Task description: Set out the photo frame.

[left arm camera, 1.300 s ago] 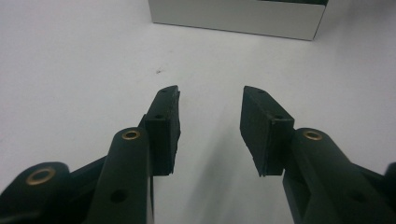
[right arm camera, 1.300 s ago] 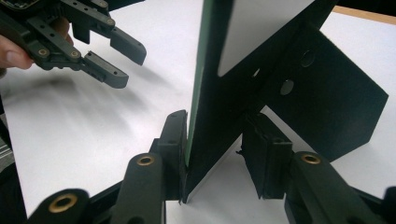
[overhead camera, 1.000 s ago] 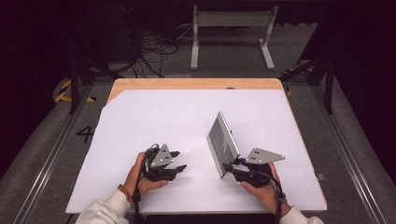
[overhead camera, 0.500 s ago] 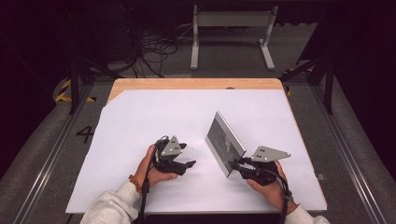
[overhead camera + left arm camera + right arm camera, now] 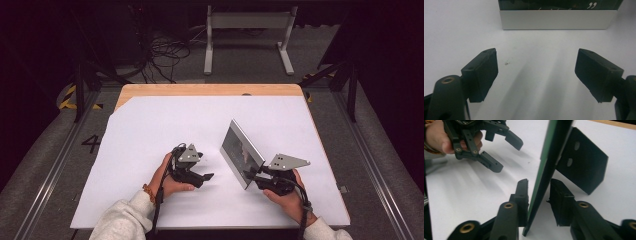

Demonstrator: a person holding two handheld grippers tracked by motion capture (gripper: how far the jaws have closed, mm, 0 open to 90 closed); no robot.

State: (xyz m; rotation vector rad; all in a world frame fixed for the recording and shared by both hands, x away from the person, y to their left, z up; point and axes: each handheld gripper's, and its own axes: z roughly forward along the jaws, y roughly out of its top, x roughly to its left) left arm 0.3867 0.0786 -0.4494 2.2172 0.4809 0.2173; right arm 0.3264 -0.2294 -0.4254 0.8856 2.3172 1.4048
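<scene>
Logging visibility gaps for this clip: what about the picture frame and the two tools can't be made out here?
- Picture frame: its image is too small and dark in the high view; the left gripper view's top edge cuts it off.
- Right tool: whether both pads press the frame's edge is unclear; a gap shows beside one pad.
- Back stand: whether its foot touches the table is hidden by the frame.
- Left tool: open, nothing between.

Numeral "4" [image 5: 91, 144] readable on grey floor mat left of my table, seen from high view. Closing quotation mark [image 5: 593, 5], white on dark face of photo frame [image 5: 556, 19], visible ahead of my left jaws in left gripper view; faint white lettering beside it too small and cropped to read. Picture in frame as seen from high view: blurred, no legible words. No brand readable on my grippers.
</scene>
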